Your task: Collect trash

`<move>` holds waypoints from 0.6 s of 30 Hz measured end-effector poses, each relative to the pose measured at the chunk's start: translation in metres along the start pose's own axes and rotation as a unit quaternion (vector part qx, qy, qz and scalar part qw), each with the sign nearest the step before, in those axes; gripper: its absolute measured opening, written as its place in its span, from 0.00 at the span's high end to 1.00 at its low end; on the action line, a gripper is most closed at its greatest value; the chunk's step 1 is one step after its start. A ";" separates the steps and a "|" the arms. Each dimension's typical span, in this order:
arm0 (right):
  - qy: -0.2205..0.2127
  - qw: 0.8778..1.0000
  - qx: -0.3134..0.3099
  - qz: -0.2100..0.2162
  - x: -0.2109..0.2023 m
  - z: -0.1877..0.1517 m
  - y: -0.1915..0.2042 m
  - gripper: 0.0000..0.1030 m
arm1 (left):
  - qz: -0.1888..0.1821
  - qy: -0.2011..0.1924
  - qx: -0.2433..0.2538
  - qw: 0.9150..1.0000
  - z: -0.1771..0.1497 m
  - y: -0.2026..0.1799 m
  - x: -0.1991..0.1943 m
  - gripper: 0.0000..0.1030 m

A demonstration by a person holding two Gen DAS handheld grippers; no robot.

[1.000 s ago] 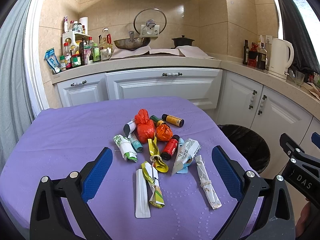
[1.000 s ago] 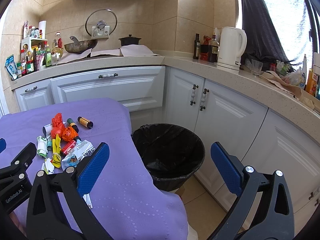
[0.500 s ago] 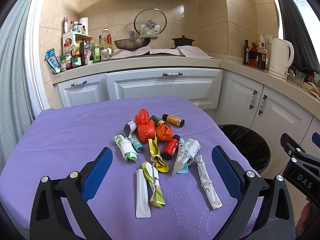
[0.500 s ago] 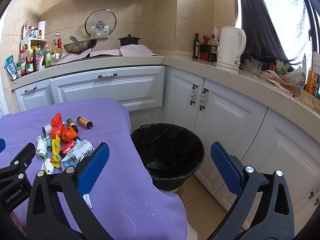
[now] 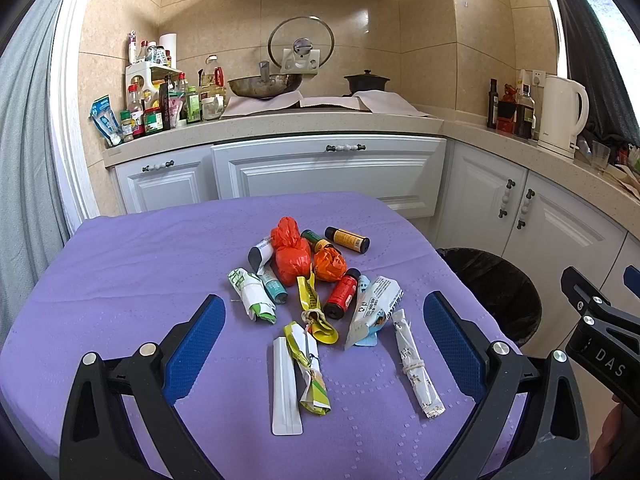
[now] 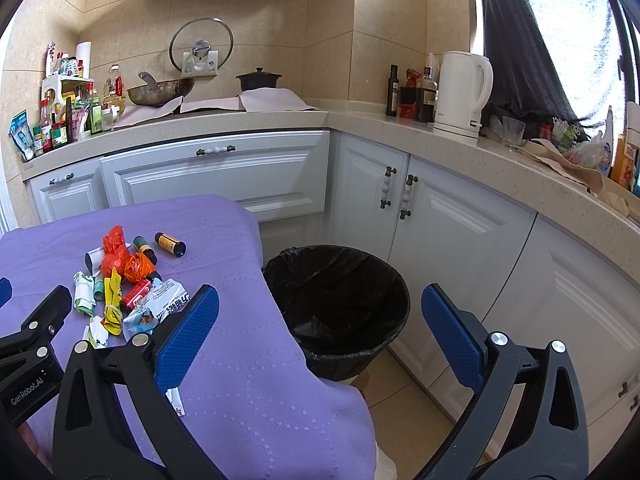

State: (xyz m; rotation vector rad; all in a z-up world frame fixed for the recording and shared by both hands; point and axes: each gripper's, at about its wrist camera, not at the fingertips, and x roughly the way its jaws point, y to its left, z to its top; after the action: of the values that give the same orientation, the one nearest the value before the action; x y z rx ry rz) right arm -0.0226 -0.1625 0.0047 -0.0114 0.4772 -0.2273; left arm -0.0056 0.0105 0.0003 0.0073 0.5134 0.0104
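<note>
A: Purple cloth (image 5: pixel 120 272) covers the table, litter heaped at centre frame in the left view. Anything changed over the last second?

B: Next to nothing. Both views sit almost as they did a second ago; the pile is untouched. Left tongs (image 5: pixel 324 344) spread wide, nothing between the blue pads (image 5: pixel 196 340). Right tongs (image 6: pixel 320 332) likewise agape and empty.

A: Where does the trash lie?

B: Middle of the cloth: red bag (image 5: pixel 290 254), orange wad (image 5: pixel 329 264), red bottle (image 5: pixel 342 294), yellow-labelled bottle (image 5: pixel 347 239), a green-capped one partly hidden behind the wad. Nearer the lower edge, a white strip (image 5: pixel 285 388), a yellow-green wrapper (image 5: pixel 310 376), a printed packet (image 5: pixel 376 304), a long paper sachet (image 5: pixel 416 368), a green-white roll (image 5: pixel 253 294). Left tongs hang just short of the strip and wrapper.

A: And the bin?

B: Black-lined bin (image 6: pixel 340 304) on the floor, centre of the right view, just beside the table's edge, framed between the right jaws. Looks empty, though its bottom is dark.

A: Meaning?

B: My reading: collecting not yet begun. Nearest wrappers look the likely first pick.
</note>
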 end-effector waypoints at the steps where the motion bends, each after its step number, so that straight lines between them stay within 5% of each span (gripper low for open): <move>1: 0.000 1.000 0.000 0.000 0.000 0.000 0.000 0.04 | 0.000 0.000 0.000 1.000 0.000 0.000 0.000 0.06; 18: 0.027 0.999 0.003 0.019 0.022 -0.020 0.016 0.04 | 0.019 0.038 -0.005 0.999 -0.020 0.033 0.019 0.06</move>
State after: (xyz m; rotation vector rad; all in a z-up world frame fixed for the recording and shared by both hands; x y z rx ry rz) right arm -0.0096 -0.1510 -0.0242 0.0102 0.5308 -0.1924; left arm 0.0011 0.0442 -0.0266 0.0070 0.5895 0.0509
